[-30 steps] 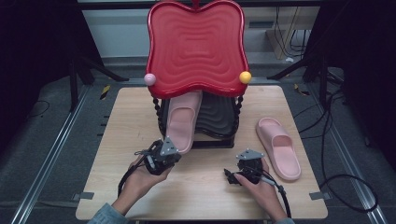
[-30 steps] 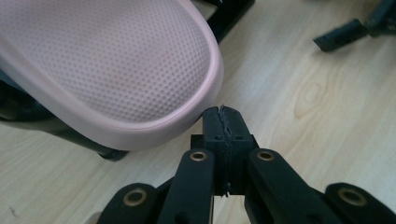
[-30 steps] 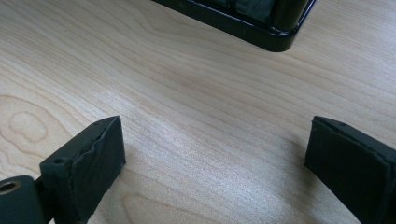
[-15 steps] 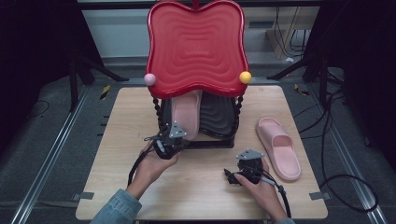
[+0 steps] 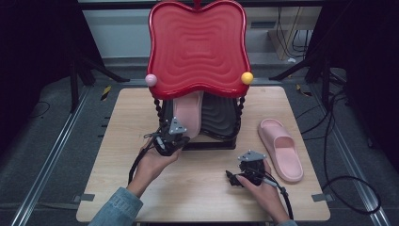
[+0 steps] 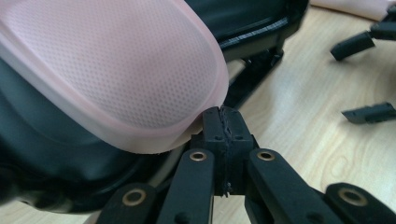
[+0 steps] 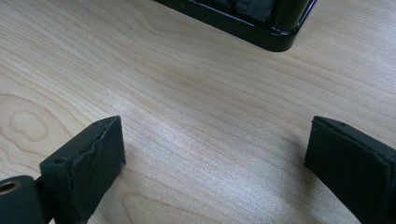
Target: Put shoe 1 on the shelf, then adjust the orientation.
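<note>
Nearest the person, the right tool (image 5: 249, 170) rests low on the wooden surface (image 5: 117, 141) in the person's right hand (image 5: 263, 193), its jaws spread wide with bare wood between them; it is released and holds nothing. In the right gripper view the black base corner of the rack (image 7: 261, 28) lies beyond those jaws.

Further in, the left tool (image 5: 171, 136) sits at the front left of the rack (image 5: 211, 141), gripped by the left hand (image 5: 153, 165). Its jaws are clenched together, pad against pad, with nothing between them; in the left gripper view their tips touch the rounded end of the pink slipper (image 6: 116, 79).

That slipper (image 5: 188, 113) lies on the rack's dark lower shelf, under the red wavy tray (image 5: 197, 47). A second pink slipper (image 5: 281, 148) lies on the surface to the right of the rack, apart from both tools.
</note>
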`<control>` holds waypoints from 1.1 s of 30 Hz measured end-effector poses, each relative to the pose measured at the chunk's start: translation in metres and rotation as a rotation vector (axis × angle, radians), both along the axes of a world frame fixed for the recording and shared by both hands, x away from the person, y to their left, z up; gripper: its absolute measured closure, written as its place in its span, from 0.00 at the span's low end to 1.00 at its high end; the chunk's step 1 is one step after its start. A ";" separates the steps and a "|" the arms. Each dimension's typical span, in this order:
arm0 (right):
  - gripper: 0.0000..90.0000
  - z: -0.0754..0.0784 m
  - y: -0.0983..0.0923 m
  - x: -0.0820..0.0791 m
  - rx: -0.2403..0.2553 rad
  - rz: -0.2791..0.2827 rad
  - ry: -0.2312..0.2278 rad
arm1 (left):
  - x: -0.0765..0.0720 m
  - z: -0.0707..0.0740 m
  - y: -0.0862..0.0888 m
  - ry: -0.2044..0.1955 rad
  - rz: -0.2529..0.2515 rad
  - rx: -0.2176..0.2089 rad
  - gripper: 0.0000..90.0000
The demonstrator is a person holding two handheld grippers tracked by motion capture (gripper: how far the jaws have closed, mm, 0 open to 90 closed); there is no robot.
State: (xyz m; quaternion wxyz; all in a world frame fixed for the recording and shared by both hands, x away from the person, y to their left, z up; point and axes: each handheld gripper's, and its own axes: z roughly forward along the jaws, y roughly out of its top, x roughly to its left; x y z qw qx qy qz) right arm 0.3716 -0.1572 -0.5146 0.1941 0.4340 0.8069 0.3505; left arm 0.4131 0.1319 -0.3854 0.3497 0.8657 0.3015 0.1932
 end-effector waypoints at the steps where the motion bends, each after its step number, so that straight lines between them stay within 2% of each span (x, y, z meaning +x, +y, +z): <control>1: 0.06 0.000 0.000 0.000 0.000 0.000 0.000 | 0.002 0.001 0.000 -0.002 0.003 -0.004 1.00; 4: 0.06 0.000 0.000 0.000 0.000 0.000 0.000 | 0.006 0.005 -0.001 -0.005 0.005 -0.001 1.00; 7: 0.06 0.000 0.000 0.000 0.000 0.001 0.000 | 0.009 0.004 -0.003 -0.004 0.029 -0.019 1.00; 9: 0.06 0.000 0.000 0.000 0.000 0.001 0.000 | 0.010 0.005 -0.002 0.002 0.022 -0.006 1.00; 10: 0.06 0.000 0.000 0.000 0.000 0.002 0.000 | 0.010 0.004 -0.003 0.005 0.030 -0.027 1.00; 13: 0.06 0.000 0.000 0.000 0.000 0.001 0.000 | 0.010 0.005 -0.003 0.003 0.033 -0.025 1.00; 15: 0.06 0.000 0.000 0.000 0.000 0.002 0.000 | 0.006 0.007 -0.002 -0.002 0.021 -0.006 0.95; 16: 0.06 0.000 0.000 0.000 0.000 0.002 0.000 | 0.004 0.007 -0.002 -0.002 0.024 -0.024 0.94; 20: 0.06 0.000 0.000 0.000 0.000 0.001 0.000 | -0.009 0.011 0.006 -0.003 0.033 -0.044 0.83; 21: 0.06 0.000 0.000 0.000 0.000 0.001 0.000 | -0.011 0.011 0.009 0.003 0.033 -0.034 0.78; 23: 0.07 0.001 0.000 0.000 -0.002 -0.002 0.002 | -0.017 0.010 0.017 0.048 0.044 -0.059 0.69; 24: 0.09 0.001 -0.001 0.000 -0.003 -0.008 0.006 | -0.020 0.009 0.023 0.062 0.049 -0.074 0.64; 26: 0.26 0.006 -0.003 0.000 -0.014 -0.016 0.010 | -0.027 0.006 0.036 0.083 0.071 -0.088 0.54; 29: 0.28 0.012 -0.009 -0.003 -0.021 -0.049 0.004 | -0.037 -0.002 0.060 0.099 0.117 -0.108 0.47; 30: 0.29 0.015 -0.013 -0.004 -0.006 -0.036 0.001 | -0.040 -0.006 0.068 0.103 0.133 -0.103 0.44; 33: 0.35 0.027 -0.025 -0.009 0.005 -0.066 -0.012 | -0.041 -0.019 0.093 0.109 0.182 -0.065 0.37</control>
